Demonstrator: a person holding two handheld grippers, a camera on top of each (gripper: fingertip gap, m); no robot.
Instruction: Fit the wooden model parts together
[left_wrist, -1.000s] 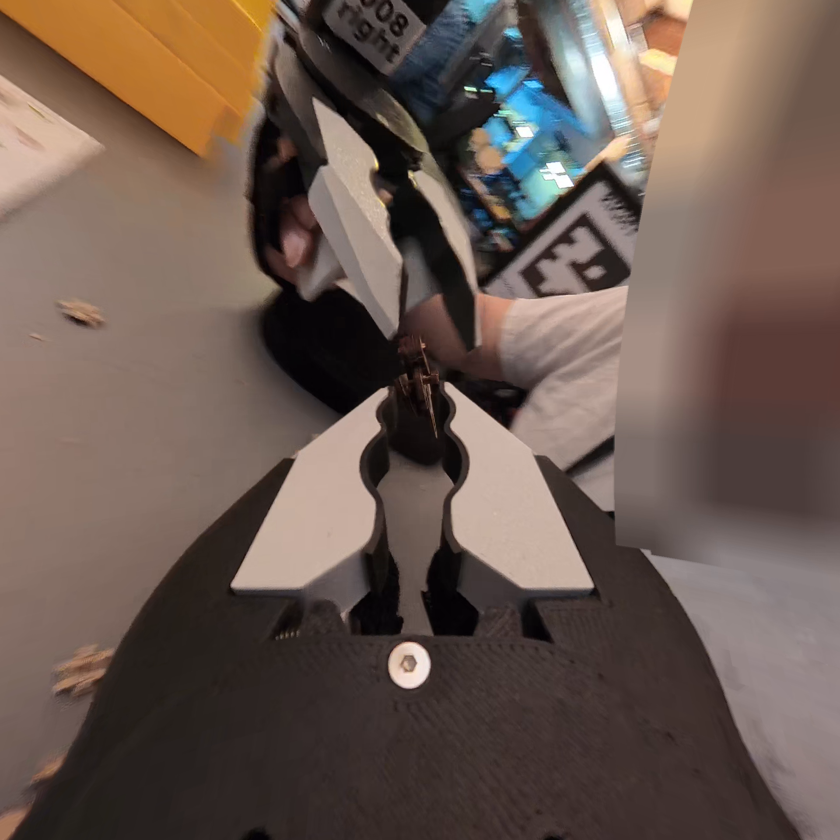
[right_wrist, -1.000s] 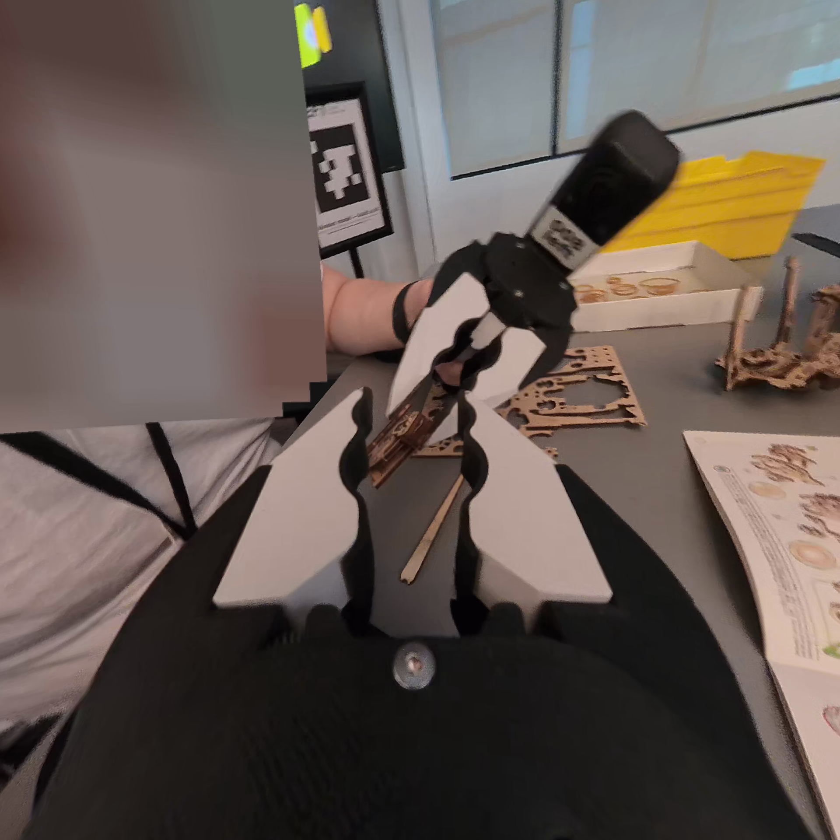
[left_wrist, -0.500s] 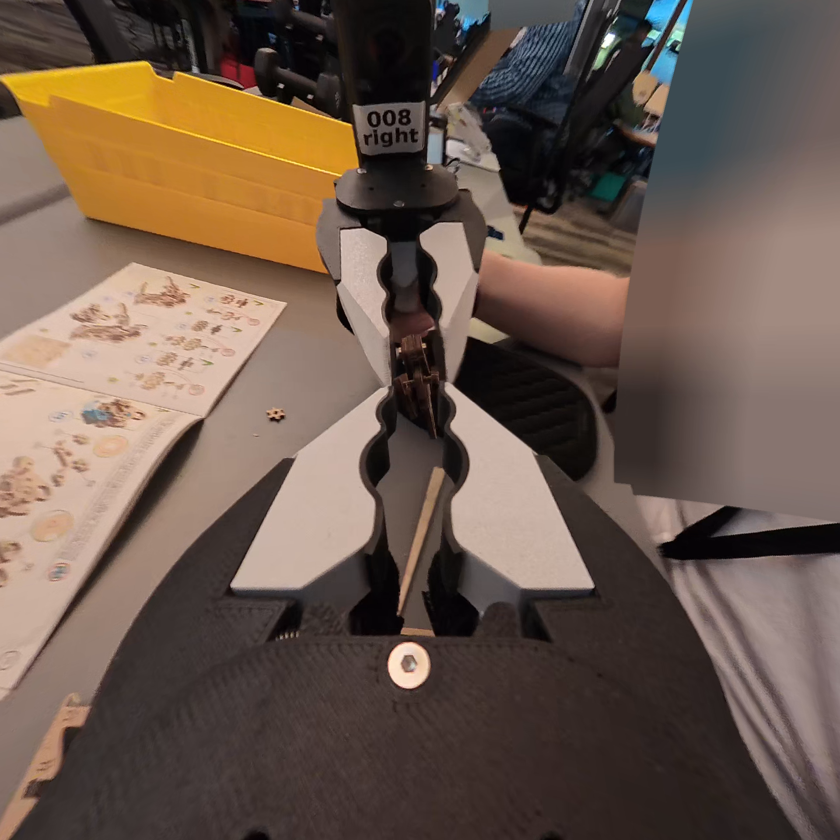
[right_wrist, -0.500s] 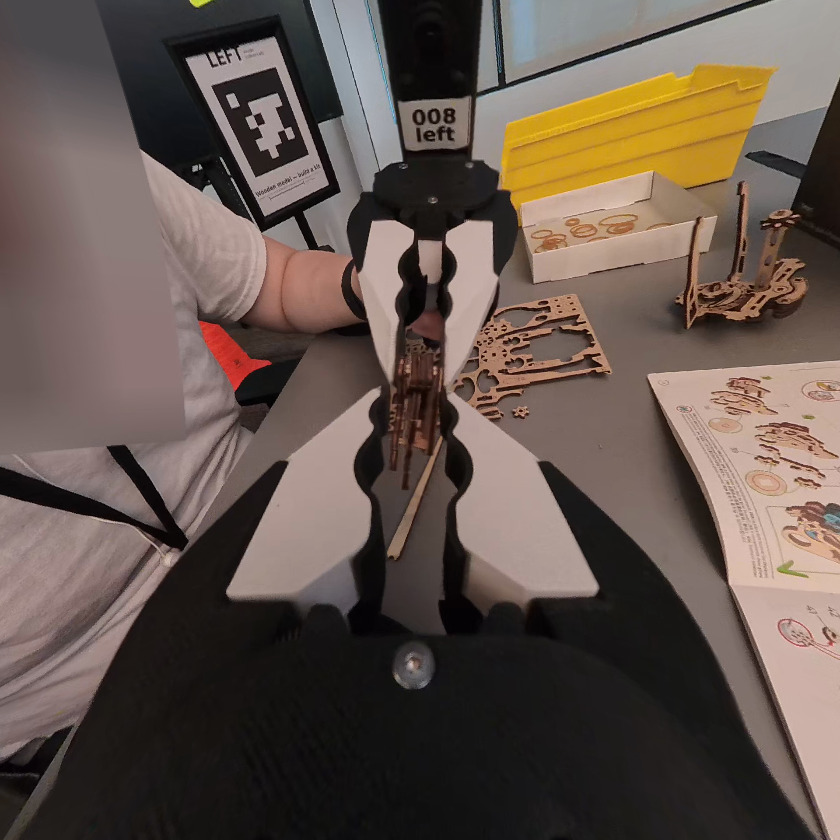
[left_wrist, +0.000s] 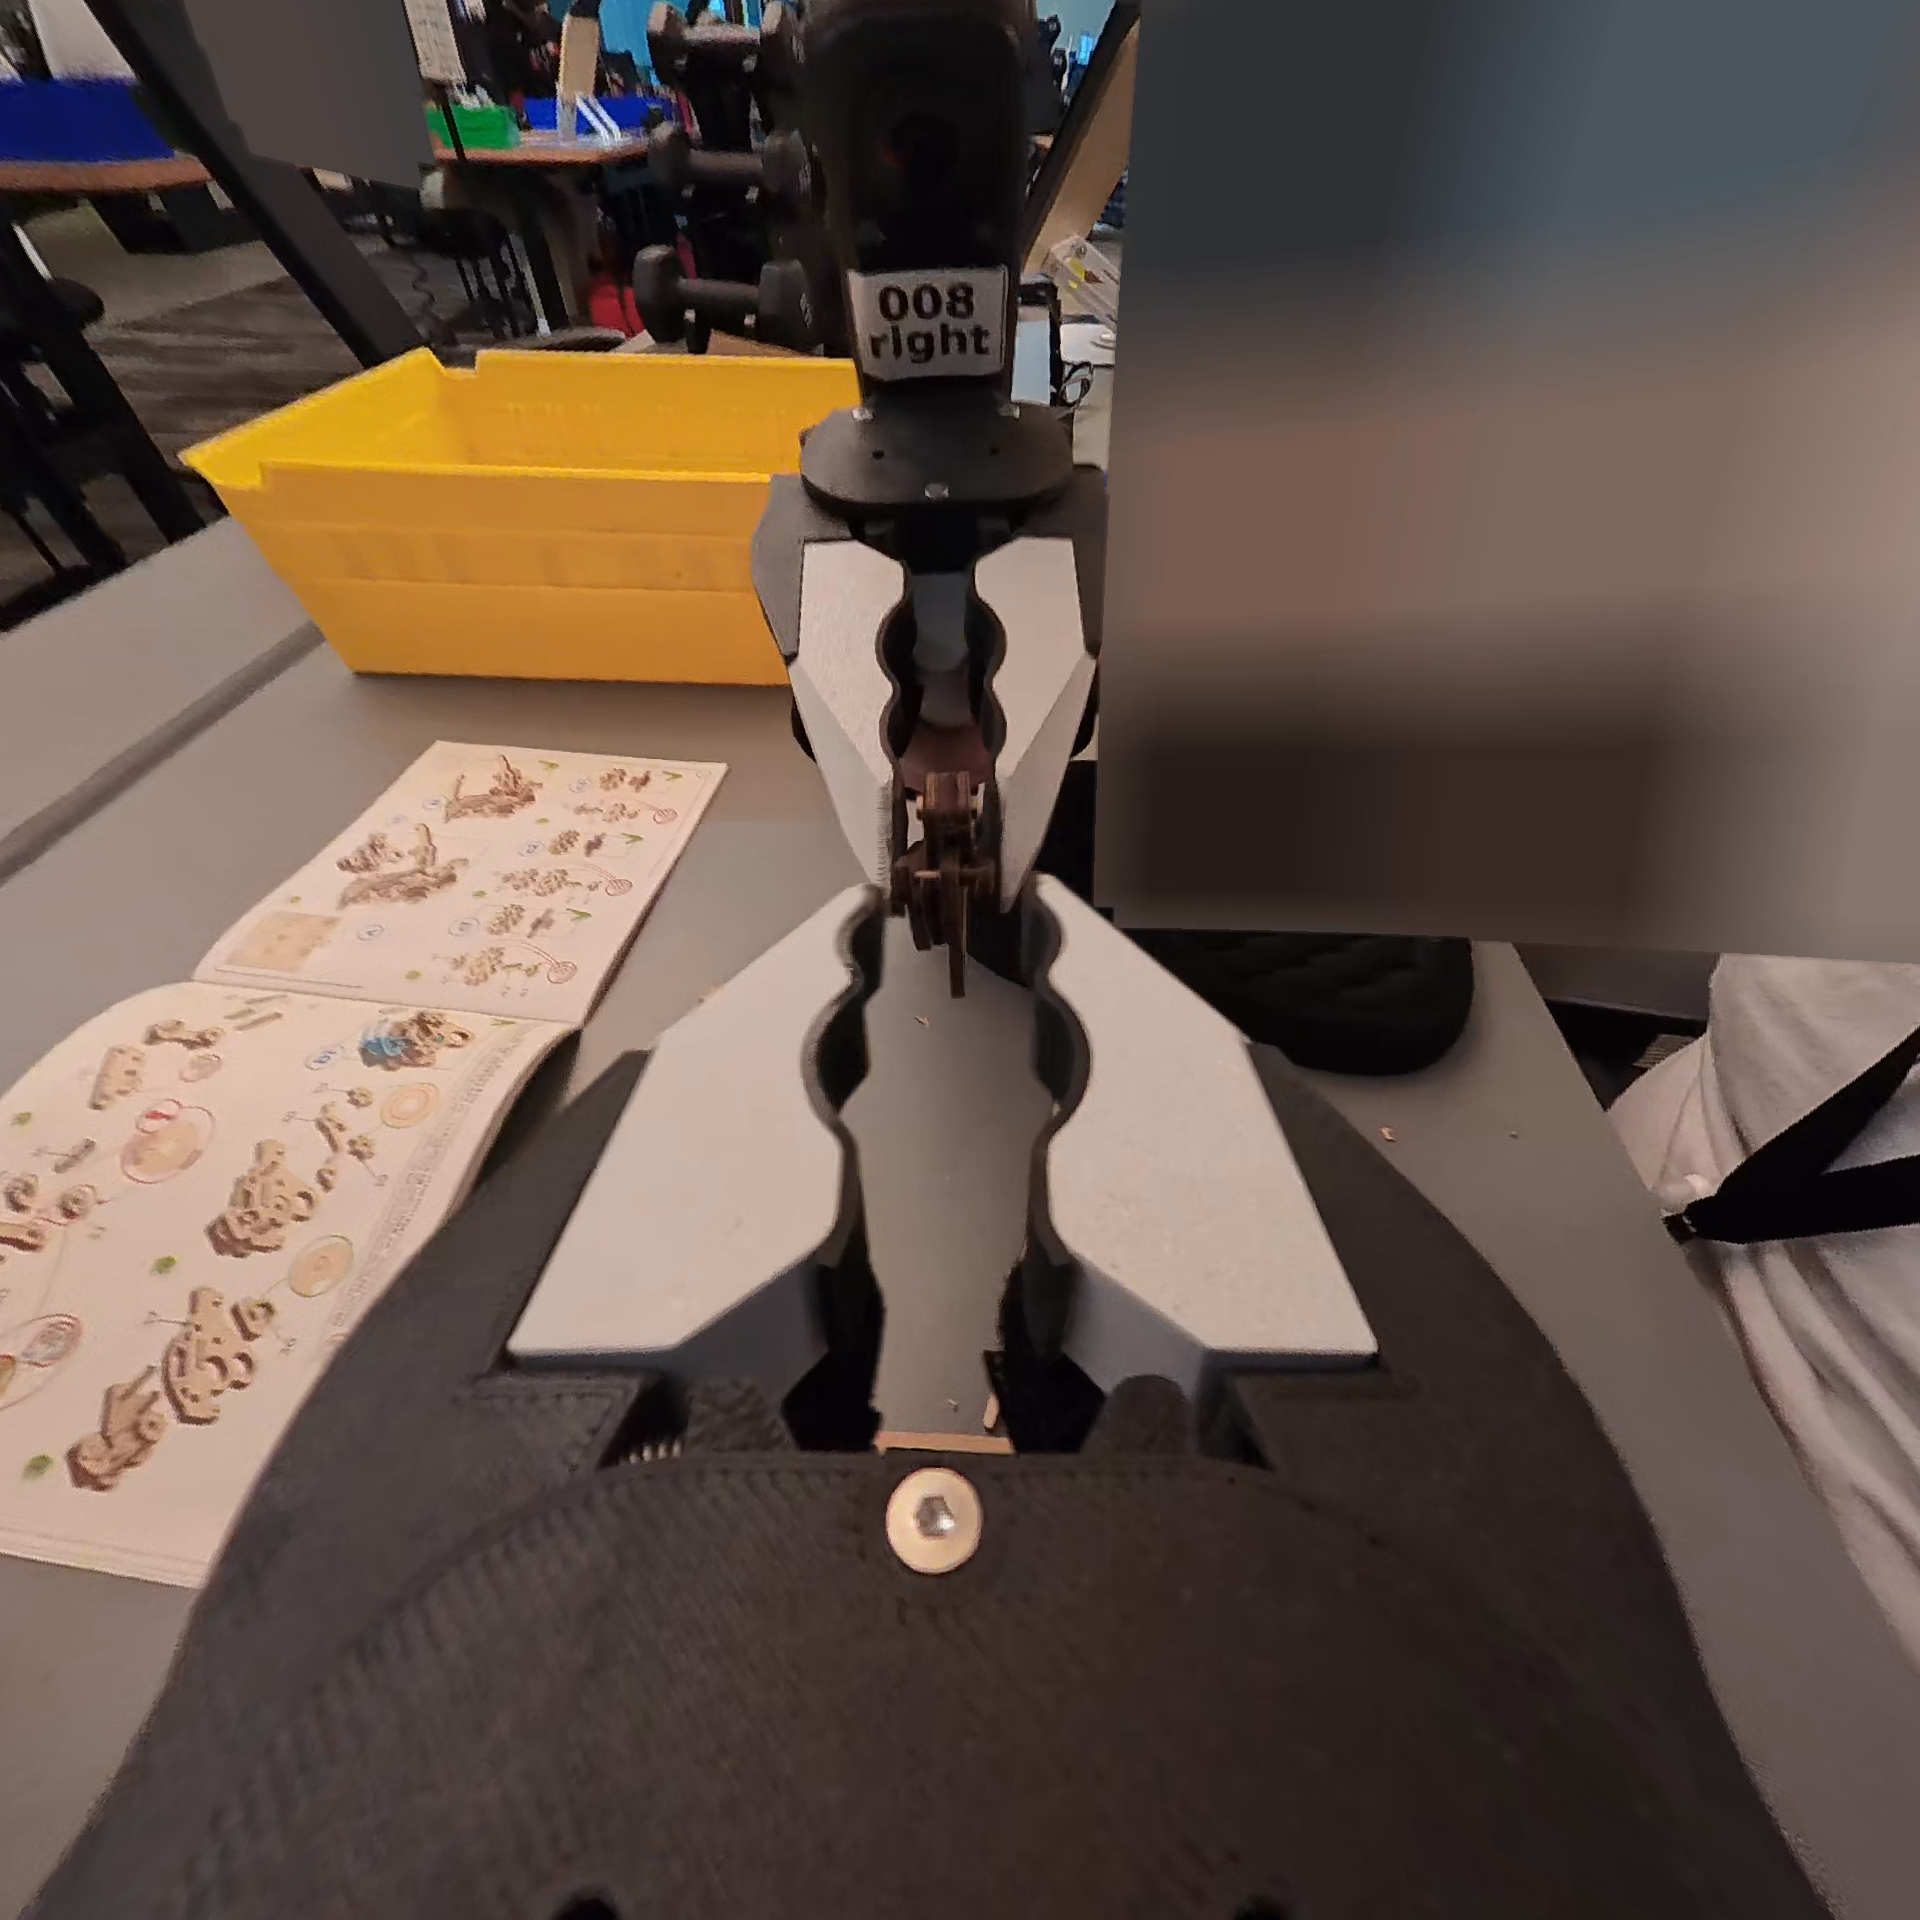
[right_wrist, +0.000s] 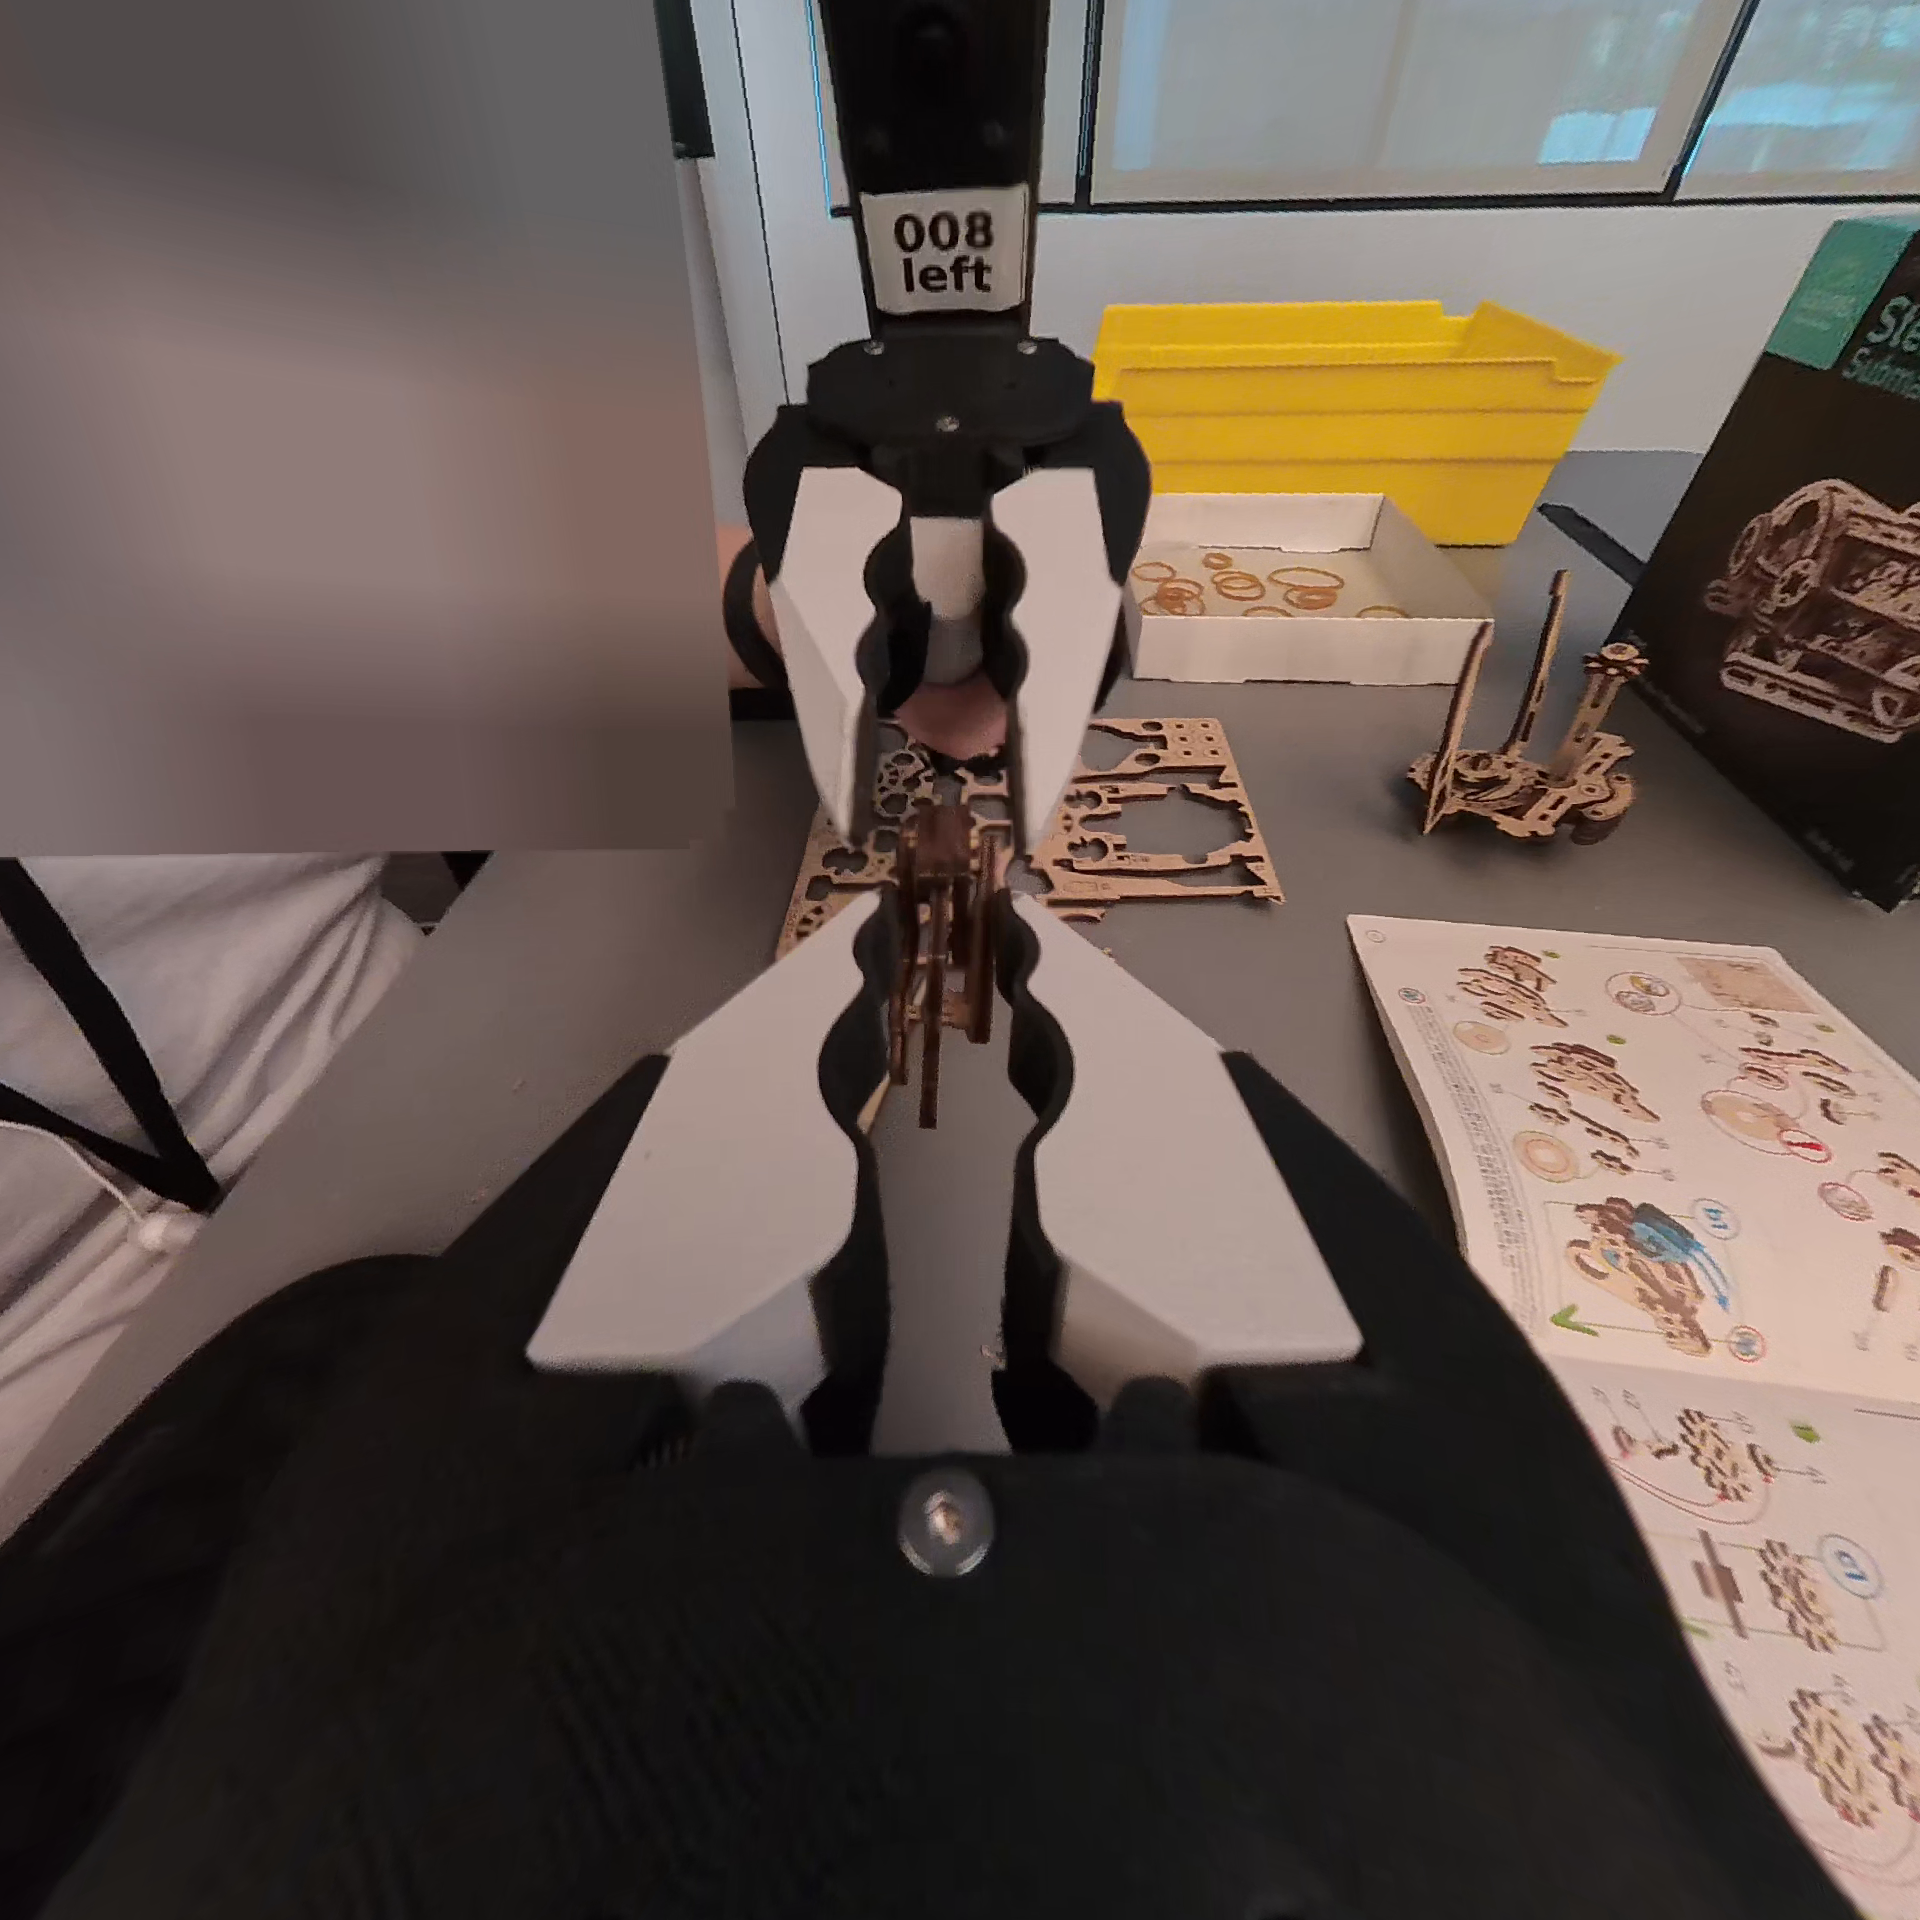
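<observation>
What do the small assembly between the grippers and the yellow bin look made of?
Small assembly: thin laser-cut plywood by the look, unfinished tan faces with dark, burnt-looking edges. Yellow bin: probably moulded plastic, with uniform colour, smooth ribbed walls and a slight sheen.

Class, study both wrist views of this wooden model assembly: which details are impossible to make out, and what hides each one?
- Wooden subassembly: right wrist view; which gripper clamps it is unclear, as the fingertips crowd it.
- Same piece, left wrist view: joints too small and dark.
- Model box, right wrist view: cut off by the right edge.
- Instruction booklet, left wrist view: lower corner hidden by the left gripper's black body.
</observation>
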